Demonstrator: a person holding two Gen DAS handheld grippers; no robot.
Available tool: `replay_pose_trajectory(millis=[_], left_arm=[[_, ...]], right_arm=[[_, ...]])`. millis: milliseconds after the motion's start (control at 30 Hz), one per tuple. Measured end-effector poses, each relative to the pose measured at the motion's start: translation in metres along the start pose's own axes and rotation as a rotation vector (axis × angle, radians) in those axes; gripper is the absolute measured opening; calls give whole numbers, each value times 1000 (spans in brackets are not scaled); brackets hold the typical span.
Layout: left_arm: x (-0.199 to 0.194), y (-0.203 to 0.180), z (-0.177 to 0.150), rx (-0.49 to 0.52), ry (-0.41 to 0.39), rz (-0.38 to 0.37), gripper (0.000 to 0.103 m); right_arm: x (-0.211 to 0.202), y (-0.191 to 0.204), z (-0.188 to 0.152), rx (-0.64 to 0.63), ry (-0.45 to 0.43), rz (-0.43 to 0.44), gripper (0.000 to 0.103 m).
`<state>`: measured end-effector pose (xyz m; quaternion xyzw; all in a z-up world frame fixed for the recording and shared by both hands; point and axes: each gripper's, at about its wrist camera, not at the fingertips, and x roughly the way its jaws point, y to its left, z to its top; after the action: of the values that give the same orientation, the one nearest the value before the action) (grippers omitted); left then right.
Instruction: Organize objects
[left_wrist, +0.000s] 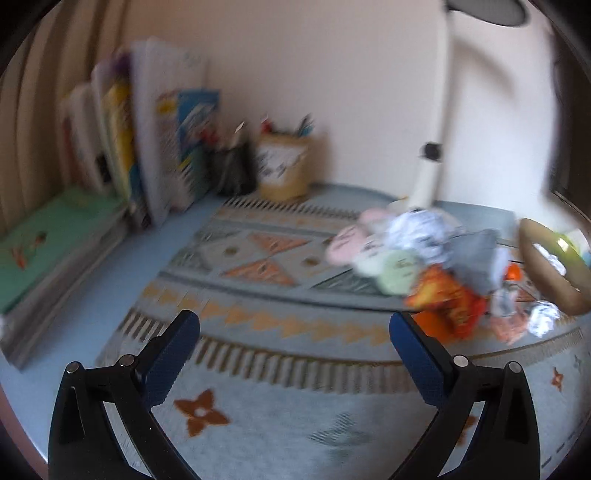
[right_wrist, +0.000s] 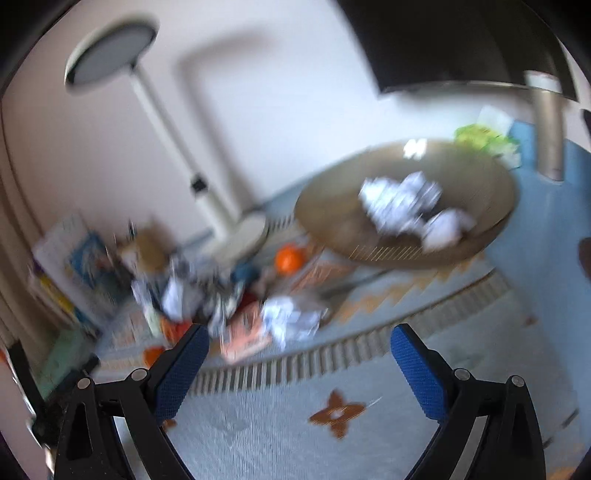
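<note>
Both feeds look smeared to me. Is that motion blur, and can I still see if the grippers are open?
Left wrist view: motion blur smears the pile and books, yet the left gripper stays sharp, jaws wide open. Right wrist view: heavier blur on the bowl and its crumpled paper; the right gripper reads clearly open.

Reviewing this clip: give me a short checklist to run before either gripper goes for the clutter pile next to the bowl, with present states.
1. Left gripper open and holding nothing: ok.
2. Right gripper open and holding nothing: ok.
3. Clutter pile in view on the patterned mat: ok.
4. Bowl has room; only crumpled paper shows inside: ok.
5. Sharp image for choosing one item: not ok, both views are motion-blurred.
6. Lamp base clear of the pile: cannot tell.
</note>
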<state>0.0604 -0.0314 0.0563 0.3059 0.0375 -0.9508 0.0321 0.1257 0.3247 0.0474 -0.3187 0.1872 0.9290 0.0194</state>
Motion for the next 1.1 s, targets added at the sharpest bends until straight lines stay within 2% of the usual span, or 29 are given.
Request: replay_pose_trajectory(millis=[67, 133, 233, 333, 500, 733, 833, 900, 967, 1033, 1067, 1100], left_arm=[[6, 7, -6, -30, 7, -23, 102], [4, 7, -7, -18, -6, -33, 102], [7, -2, -8, 21, 5, -34, 102], [6, 0, -10, 18, 28, -49, 102], [0, 10, -12, -34, 12, -94, 102], [3, 6, -12, -14, 37, -138, 102], [5, 3, -13, -1, 49, -150, 102], [6, 2, -13, 4, 57, -160, 102], [11, -1, -12, 12, 88, -161, 102], [20, -4, -10, 20, 144, -173, 102], [23, -5, -8, 16, 165, -186, 102], [25, -5, -4, 1, 179, -212, 102]], right_arm=[[14, 18, -12, -83, 31, -65, 99], [23, 26, -18, -111, 60, -111, 99], [30, 26, -23, -113, 81, -134, 99], [39, 24, -21, -102, 109, -176, 99], [29, 31, -25, -153, 67, -201, 99], [32, 54, -34, -265, 44, -288, 99], [21, 48, -34, -224, -3, -255, 99], [23, 44, -32, -206, 17, -231, 99], [28, 45, -30, -211, 45, -226, 99], [25, 46, -29, -216, 28, -217, 99], [21, 47, -27, -206, 16, -198, 99], [19, 48, -22, -179, 22, -143, 99]])
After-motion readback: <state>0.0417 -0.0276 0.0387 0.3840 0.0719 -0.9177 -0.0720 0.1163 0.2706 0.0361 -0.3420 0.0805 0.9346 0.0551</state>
